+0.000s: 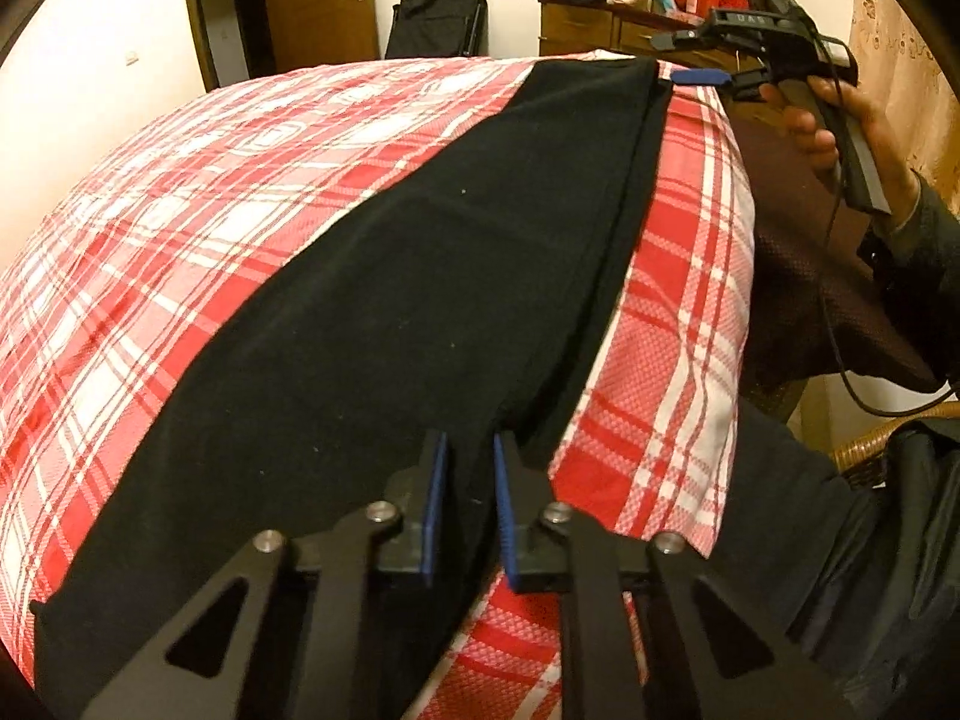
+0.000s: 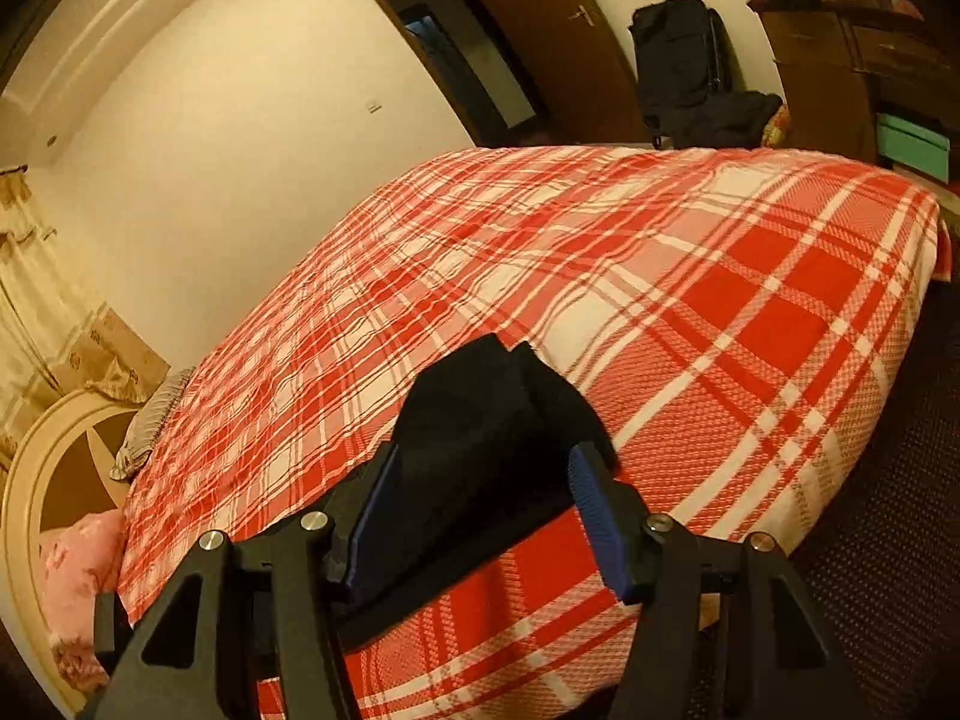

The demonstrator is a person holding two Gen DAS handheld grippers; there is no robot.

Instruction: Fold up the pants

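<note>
Black pants [image 1: 384,312] lie lengthwise across a bed [image 1: 180,180] with a red-and-white plaid cover (wooden door [image 1: 318,0] and dresser [image 1: 588,24] behind). The left gripper [image 1: 471,480] has its jaws narrowed on the pants' near edge; the right gripper [image 2: 486,516] stands half open around the far end.

- Left of the pants [image 1: 372,312], you have bare plaid bedspread [image 1: 180,228] to pass over.
- Your right gripper [image 1: 699,77] blocks the far end.
- The dresser [image 1: 600,24] stands behind the bed.
</note>
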